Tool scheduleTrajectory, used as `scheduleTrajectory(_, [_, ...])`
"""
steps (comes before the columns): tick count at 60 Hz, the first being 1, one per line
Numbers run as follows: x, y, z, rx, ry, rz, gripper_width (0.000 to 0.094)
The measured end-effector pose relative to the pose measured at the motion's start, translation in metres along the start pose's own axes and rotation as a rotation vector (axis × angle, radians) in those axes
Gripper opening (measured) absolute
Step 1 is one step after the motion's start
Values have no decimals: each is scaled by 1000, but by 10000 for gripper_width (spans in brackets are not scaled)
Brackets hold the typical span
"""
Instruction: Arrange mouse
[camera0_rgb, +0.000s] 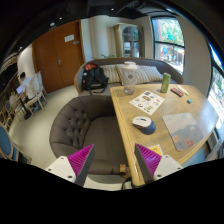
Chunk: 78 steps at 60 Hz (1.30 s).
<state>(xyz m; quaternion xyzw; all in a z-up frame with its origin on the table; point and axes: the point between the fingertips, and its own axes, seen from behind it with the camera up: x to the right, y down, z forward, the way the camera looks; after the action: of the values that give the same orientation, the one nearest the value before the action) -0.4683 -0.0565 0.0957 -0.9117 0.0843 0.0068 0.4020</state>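
1. While the gripper hangs above the near end of a wooden table, its two fingers stand apart with nothing between them; the purple pads face each other across an open gap.
2. Just ahead of the right finger and a little beyond it, a small rounded grey-blue object rests on the table; it may be the mouse, though its shape is too small to tell for sure.
3. Beyond that object, farther along the table, lies a white sheet of paper with dark marks on it.
4. Off to the right of the fingers, a pale flat rectangular mat lies on the table.
5. Farther out, past the paper, a clear glass and a green can stand upright, well apart from each other.
6. Ahead of the left finger, beside the table, sits a grey tufted sofa.
7. Well beyond it, a dark bag rests on a seat near a wooden door.
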Motion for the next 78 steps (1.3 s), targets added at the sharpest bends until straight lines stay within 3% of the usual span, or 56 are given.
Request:
scheduleTrajectory(17, [53, 0, 23, 11, 81, -75, 827])
scheduleTrajectory(30, [126, -19, 80, 82, 159, -287, 819])
scheduleTrajectory(47, [150, -18, 151, 11, -24, -320, 802])
scheduleTrajectory(64, [133, -41, 196, 16, -193, -287, 766])
scheduleTrajectory(70, [128, -47, 203, 24, -227, -279, 692])
scheduleTrajectory(74, [122, -48, 204, 35, -248, -300, 552])
scheduleTrajectory(78, [123, -49, 204, 63, -251, -290, 548])
